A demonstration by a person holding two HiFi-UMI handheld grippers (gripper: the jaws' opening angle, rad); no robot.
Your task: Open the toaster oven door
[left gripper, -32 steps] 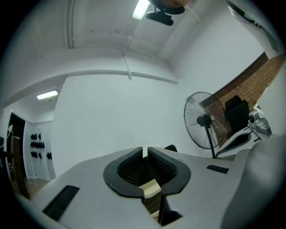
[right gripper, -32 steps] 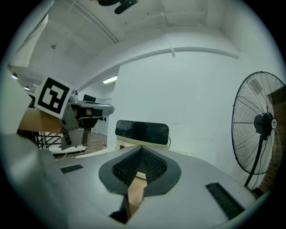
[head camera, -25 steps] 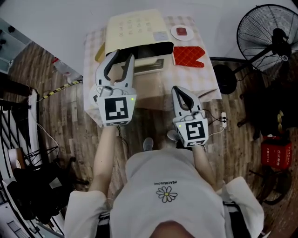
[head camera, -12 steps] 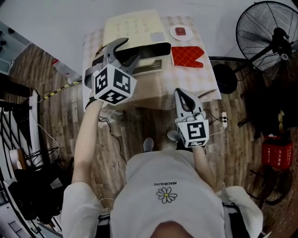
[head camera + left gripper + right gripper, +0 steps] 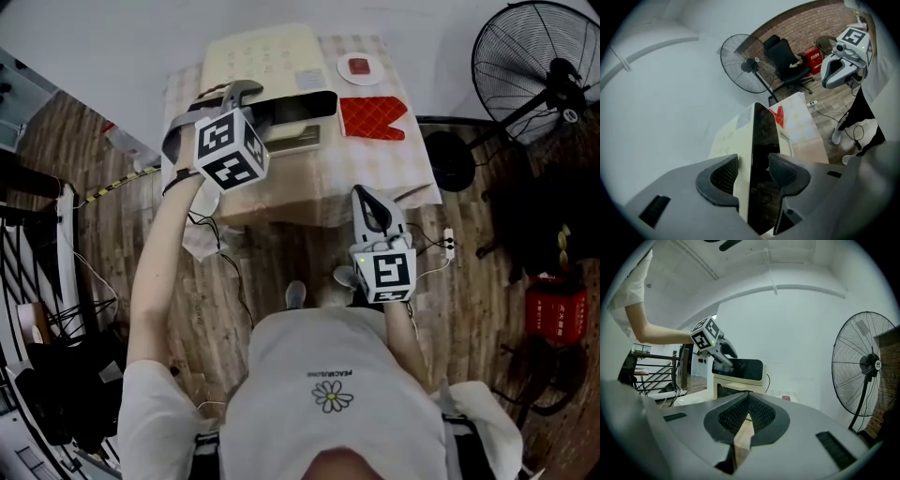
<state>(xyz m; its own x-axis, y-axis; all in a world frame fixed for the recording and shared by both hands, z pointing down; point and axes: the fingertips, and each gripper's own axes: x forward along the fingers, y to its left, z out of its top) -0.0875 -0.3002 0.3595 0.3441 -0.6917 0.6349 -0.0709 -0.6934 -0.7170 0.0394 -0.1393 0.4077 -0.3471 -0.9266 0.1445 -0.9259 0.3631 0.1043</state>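
Note:
A cream toaster oven (image 5: pixel 267 58) stands on a checked-cloth table (image 5: pixel 384 159). Its dark glossy front panel (image 5: pixel 295 105) runs along the top front edge. My left gripper (image 5: pixel 246 101) is turned sideways at that panel's left end. In the left gripper view its jaws (image 5: pixel 752 171) straddle the panel's edge (image 5: pixel 761 140), and they are closing. I see no firm press of the pads. My right gripper (image 5: pixel 367 194) hangs shut and empty off the table's front right. In the right gripper view the oven (image 5: pixel 740 376) lies beyond its shut tips (image 5: pixel 747 411).
A red oven mitt (image 5: pixel 373 117) and a small white plate (image 5: pixel 360 67) lie right of the oven. A standing fan (image 5: pixel 539 70) is at the far right, a red box (image 5: pixel 555 309) on the floor below it. Cables trail on the wood floor.
My left gripper has swung from in front of the oven up to the left end of the dark panel and turned sideways. The right gripper has hardly moved.

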